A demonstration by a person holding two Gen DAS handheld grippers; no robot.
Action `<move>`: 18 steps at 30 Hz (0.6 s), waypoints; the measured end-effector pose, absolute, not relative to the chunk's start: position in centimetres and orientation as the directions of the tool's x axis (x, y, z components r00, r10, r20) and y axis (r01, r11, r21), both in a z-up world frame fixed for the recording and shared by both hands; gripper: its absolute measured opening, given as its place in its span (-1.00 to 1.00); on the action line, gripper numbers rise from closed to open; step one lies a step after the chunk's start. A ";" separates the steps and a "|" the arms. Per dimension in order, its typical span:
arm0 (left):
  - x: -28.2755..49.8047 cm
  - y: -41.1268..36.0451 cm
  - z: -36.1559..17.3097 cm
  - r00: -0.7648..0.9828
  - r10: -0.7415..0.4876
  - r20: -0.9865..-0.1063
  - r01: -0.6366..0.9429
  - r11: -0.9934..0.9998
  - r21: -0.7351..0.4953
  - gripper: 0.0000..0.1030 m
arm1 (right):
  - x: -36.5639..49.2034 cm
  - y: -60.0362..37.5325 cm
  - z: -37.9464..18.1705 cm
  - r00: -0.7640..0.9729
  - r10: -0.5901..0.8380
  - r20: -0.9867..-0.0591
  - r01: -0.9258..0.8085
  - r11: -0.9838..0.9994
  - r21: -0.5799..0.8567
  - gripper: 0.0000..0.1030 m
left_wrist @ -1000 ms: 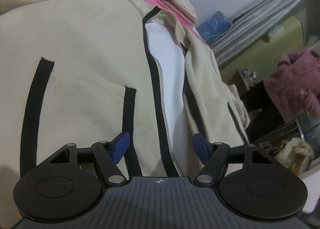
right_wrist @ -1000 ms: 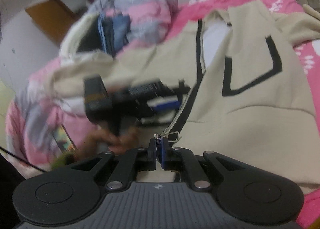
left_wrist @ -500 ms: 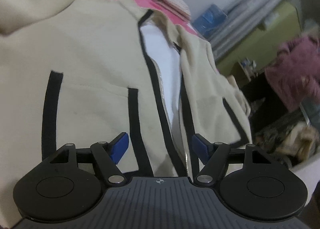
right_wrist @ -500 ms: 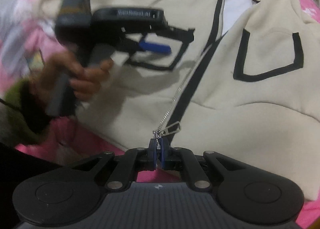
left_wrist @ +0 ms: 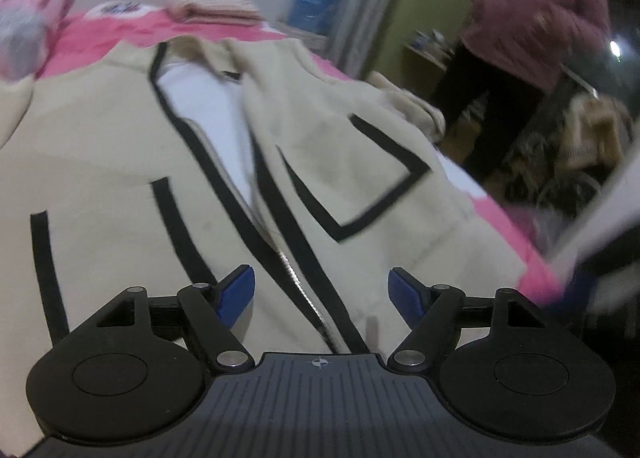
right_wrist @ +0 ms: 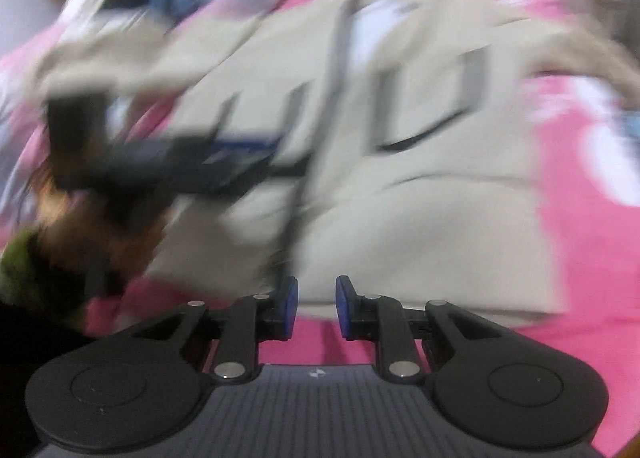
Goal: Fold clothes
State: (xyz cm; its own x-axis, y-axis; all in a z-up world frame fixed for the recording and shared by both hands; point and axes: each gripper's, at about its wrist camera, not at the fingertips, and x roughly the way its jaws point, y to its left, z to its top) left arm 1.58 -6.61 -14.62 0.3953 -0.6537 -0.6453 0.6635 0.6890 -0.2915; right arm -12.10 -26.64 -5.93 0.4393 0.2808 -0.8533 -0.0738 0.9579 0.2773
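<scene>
In the left wrist view, a cream zip jacket (left_wrist: 120, 162) with black trim is lying spread front-up on a bed covered by a pink bedspread (left_wrist: 120, 24), its front partly open so that a white lining (left_wrist: 208, 114) is showing between the two panels, while the lower part of the zipper (left_wrist: 296, 282) is running down toward the camera. The left gripper (left_wrist: 321, 290) is being held just above the hem with its jaws standing wide and opening slightly; nothing is being clamped, though the zipper line is lying in the gap between the blue pads (left_wrist: 240, 290). A folded pink towel (left_wrist: 212, 4) is resting further up the bed, and a person in a pink top (left_wrist: 536, 14) is standing beyond the bed's far side. In the right wrist view, which is heavily blurred, the same jacket (right_wrist: 420, 194) is being seen from the hem end, and the right gripper (right_wrist: 317, 308) is hovering over the bedspread just below the hem, its jaws parting with only a narrow gap and nothing between them. The other gripper (right_wrist: 180, 162) is showing at the left, carried in a hand (right_wrist: 72, 218). For the fold to be done well, the two front panels should probably be brought edge to edge and smoothed flat first; then a sleeve or side edge should be pinched through all layers, so that the lining is not being dragged out and creases are not being trapped.
</scene>
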 end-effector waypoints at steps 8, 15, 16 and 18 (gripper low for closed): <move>-0.6 -7.6 -16.3 0.371 -0.587 -0.719 0.693 0.691 -0.207 0.44 | -13.0 -33.0 -6.5 0.418 -0.036 -0.908 0.023 0.999 -0.030 -0.57; -1.3 -7.4 -16.4 0.370 -0.572 -0.732 0.696 0.692 -0.189 0.44 | -11.1 -31.5 -9.8 0.333 -0.063 -0.941 -0.167 0.978 -0.125 -0.38; -1.3 -7.3 -16.5 0.368 -0.573 -0.732 0.695 0.692 -0.193 0.44 | -10.9 -31.3 -10.2 0.335 -0.078 -0.939 -0.185 0.972 -0.147 -0.37; -1.3 -7.2 -16.5 0.366 -0.575 -0.732 0.694 0.692 -0.197 0.43 | -10.9 -31.0 -10.5 0.350 -0.093 -0.932 -0.195 0.966 -0.170 -0.37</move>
State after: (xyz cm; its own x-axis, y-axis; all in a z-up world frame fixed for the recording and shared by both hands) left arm -1.27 -7.17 -16.52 0.3657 -0.5750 -0.7319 0.6939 0.6925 -0.1972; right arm -10.91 -31.02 -10.51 0.3503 -0.0933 -0.9320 -0.1948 0.9660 -0.1699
